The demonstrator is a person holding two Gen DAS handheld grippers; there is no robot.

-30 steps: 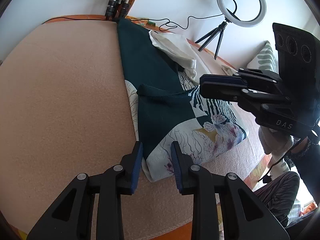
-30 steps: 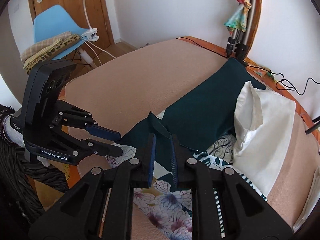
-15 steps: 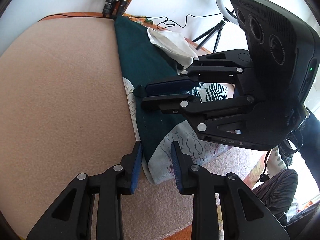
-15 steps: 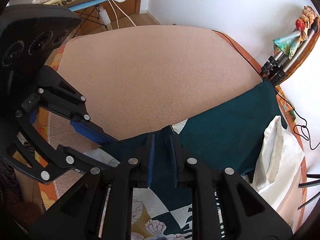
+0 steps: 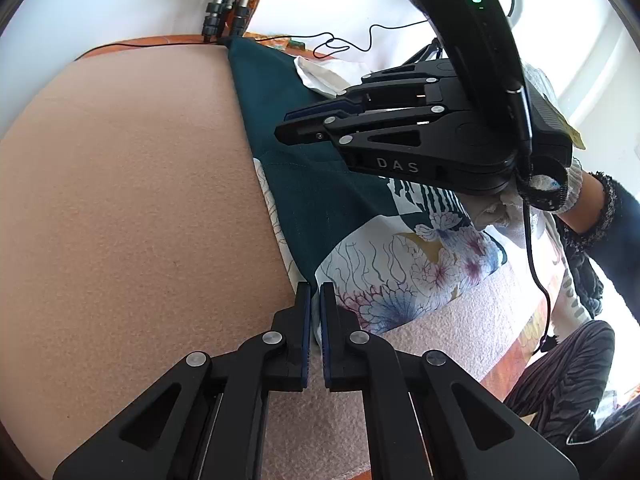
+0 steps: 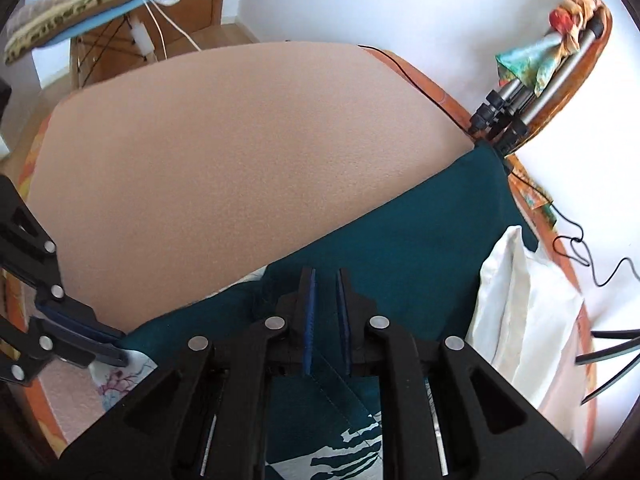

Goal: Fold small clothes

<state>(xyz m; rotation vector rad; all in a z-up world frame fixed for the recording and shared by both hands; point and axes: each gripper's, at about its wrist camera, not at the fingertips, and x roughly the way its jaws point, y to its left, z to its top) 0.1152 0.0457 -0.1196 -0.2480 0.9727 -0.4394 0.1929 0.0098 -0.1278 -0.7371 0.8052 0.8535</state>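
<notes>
A teal cloth with a white floral print [image 5: 320, 200] lies on a peach blanket [image 5: 120, 200]. My left gripper [image 5: 315, 292] is shut on the cloth's near corner, and a sliver of white fabric shows between its pads. It also enters the right wrist view, where the left gripper [image 6: 120, 354] pinches that same corner. My right gripper [image 6: 325, 276] has its jaws closing on a folded teal edge of the cloth [image 6: 400, 248], with the fold running back between its fingers. In the left wrist view the right gripper [image 5: 282, 130] hovers low over the cloth's left edge.
A crumpled white garment [image 6: 520, 312] lies at the cloth's far right side. A tripod [image 6: 512, 116] with a colourful scarf leans on the wall, and a black cable [image 5: 352, 44] runs behind the bed. A blue chair [image 6: 80, 4] stands beyond it. A person's dark sleeve [image 5: 600, 216] is at right.
My left gripper's jaws went from open around the cloth's corner to shut on it. My right gripper carried the folded teal edge leftward and lower, over to the cloth's left edge.
</notes>
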